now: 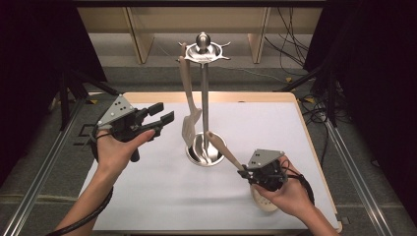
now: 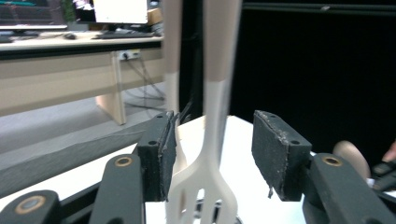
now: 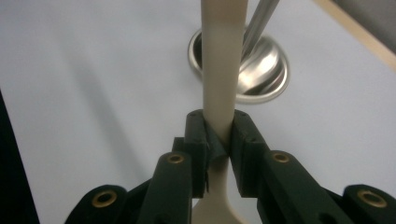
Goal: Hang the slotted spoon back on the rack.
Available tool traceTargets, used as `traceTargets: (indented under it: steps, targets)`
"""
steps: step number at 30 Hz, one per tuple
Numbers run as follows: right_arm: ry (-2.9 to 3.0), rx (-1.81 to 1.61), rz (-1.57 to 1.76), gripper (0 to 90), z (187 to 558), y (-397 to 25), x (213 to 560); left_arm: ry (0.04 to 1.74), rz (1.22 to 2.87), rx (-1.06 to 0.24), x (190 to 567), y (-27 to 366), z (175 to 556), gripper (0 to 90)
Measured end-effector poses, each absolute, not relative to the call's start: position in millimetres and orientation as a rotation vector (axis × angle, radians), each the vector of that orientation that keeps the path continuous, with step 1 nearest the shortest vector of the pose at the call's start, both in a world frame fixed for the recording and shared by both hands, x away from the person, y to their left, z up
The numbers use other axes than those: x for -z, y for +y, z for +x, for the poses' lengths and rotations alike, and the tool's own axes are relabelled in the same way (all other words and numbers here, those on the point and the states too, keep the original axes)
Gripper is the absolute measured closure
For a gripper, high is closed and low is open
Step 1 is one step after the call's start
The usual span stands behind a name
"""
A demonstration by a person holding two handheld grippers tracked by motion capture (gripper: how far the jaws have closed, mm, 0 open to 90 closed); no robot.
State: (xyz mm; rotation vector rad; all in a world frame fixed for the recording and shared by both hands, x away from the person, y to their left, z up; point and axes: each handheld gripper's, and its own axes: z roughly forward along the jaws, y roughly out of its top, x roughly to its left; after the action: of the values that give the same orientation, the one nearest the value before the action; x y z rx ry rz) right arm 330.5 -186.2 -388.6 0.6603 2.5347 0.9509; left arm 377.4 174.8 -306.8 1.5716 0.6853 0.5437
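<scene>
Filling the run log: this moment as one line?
left tongs: open, near hanging slotted spatula | right tongs: shut on utensil handle | rack: upright

black curtains (image 1: pixel 29 44), grey floor (image 1: pixel 147 73), wooden desk (image 2: pixel 56 84)

place: probably a lab; black curtains (image 1: pixel 34 44); floor cables (image 1: pixel 290 39); desk with monitor (image 2: pixel 119 10); keyboard (image 2: pixel 123 33)

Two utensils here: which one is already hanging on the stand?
The slotted spatula, hanging head down beside the stand's pole. The other utensil is clamped by its handle in the right gripper, slanting toward the base.
</scene>
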Motion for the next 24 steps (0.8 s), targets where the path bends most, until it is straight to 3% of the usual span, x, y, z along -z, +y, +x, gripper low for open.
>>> traceTargets:
  steps: [17,24]
  targets:
    - [2.362,-1.099,0.719,79.3,341.7,-163.2,361.4,0.541,1.665,-0.355,315.8,104.5,354.9,40.8]
    - [2.339,-1.130,0.753,79.3,341.3,-155.5,355.8,0.543,1.647,-0.348,316.5,87.0,360.1,43.1]
